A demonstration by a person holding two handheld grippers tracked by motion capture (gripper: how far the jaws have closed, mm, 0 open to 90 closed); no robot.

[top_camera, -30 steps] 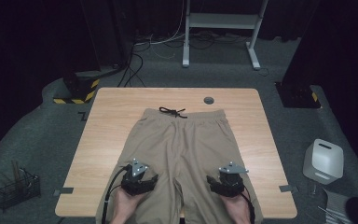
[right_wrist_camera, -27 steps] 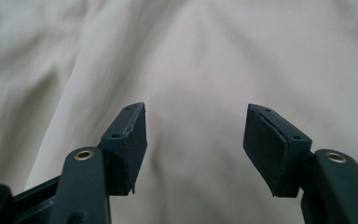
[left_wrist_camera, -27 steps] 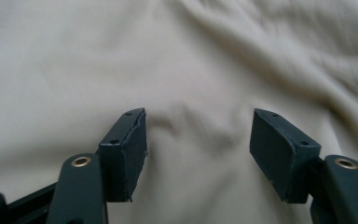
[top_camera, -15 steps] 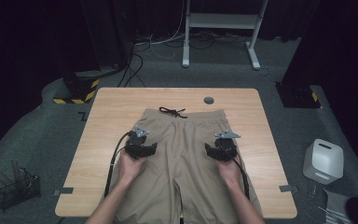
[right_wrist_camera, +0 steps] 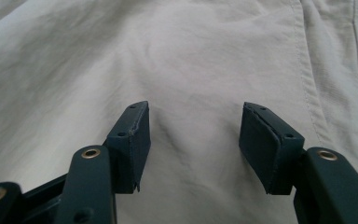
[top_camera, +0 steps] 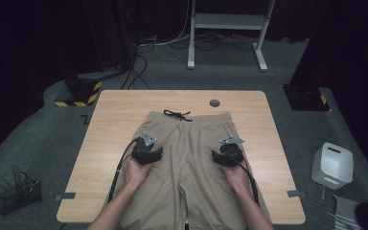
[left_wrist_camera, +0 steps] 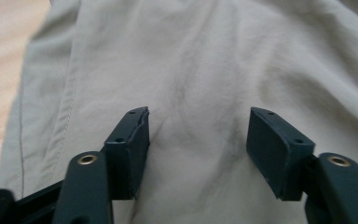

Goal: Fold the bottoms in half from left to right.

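Observation:
Khaki shorts (top_camera: 189, 143) lie flat on the wooden table (top_camera: 120, 105), waistband and black drawstring (top_camera: 177, 114) at the far side. My left gripper (top_camera: 147, 149) rests over the shorts' left hip area, and my right gripper (top_camera: 229, 152) over the right hip area. In the left gripper view the jaws (left_wrist_camera: 198, 126) stand apart just above the wrinkled cloth (left_wrist_camera: 191, 60); they have just been closing a little, with only a low ripple of fabric between them. In the right gripper view the jaws (right_wrist_camera: 193, 121) also stand apart over the fabric (right_wrist_camera: 168, 56), slightly narrowed, pinching nothing.
A round grey grommet (top_camera: 214, 103) sits in the table's far side. On the floor, a white box (top_camera: 332, 165) stands at the right and a wire basket (top_camera: 17, 194) at the left. Bare wood (left_wrist_camera: 0, 46) borders the shorts' left edge.
Both hands have moved away from the near table edge, up the shorts' legs toward the waistband, and now sit over the hip areas. The shorts have not shifted.

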